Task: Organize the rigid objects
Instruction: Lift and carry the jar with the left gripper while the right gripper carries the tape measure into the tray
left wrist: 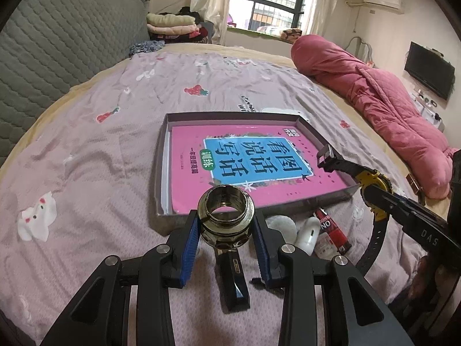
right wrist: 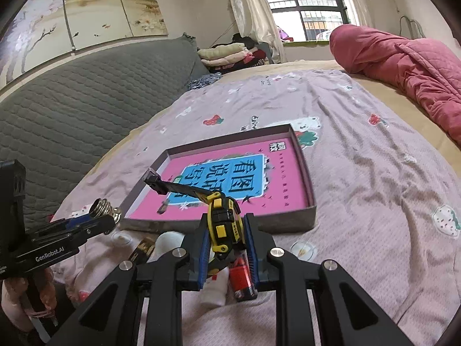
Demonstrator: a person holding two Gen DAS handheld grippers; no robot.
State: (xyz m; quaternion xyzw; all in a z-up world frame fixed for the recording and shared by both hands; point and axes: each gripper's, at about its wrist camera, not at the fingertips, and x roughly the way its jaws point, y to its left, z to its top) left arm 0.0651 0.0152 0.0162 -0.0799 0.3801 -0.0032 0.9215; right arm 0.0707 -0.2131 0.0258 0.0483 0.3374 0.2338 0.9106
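1. The left gripper (left wrist: 225, 230) pinches a shiny metal ring (left wrist: 225, 216) in its blue fingers (left wrist: 191, 243); the right gripper (right wrist: 227, 245) pinches a yellow and black watch (right wrist: 223, 219).
2. Only the right view shows the flower wall picture (right wrist: 86, 8); only the left view shows the TV (left wrist: 429, 69).
3. A red lighter (left wrist: 331, 230), white things and a dark block lie near the grey box (left wrist: 230, 115); a pink book (left wrist: 253, 167) fills the box.
4. Both held things hang above the bed (right wrist: 374, 173), near the box's front edge.

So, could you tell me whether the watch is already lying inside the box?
No, the yellow-and-black watch is clamped in the right gripper, held above the near edge of the box.
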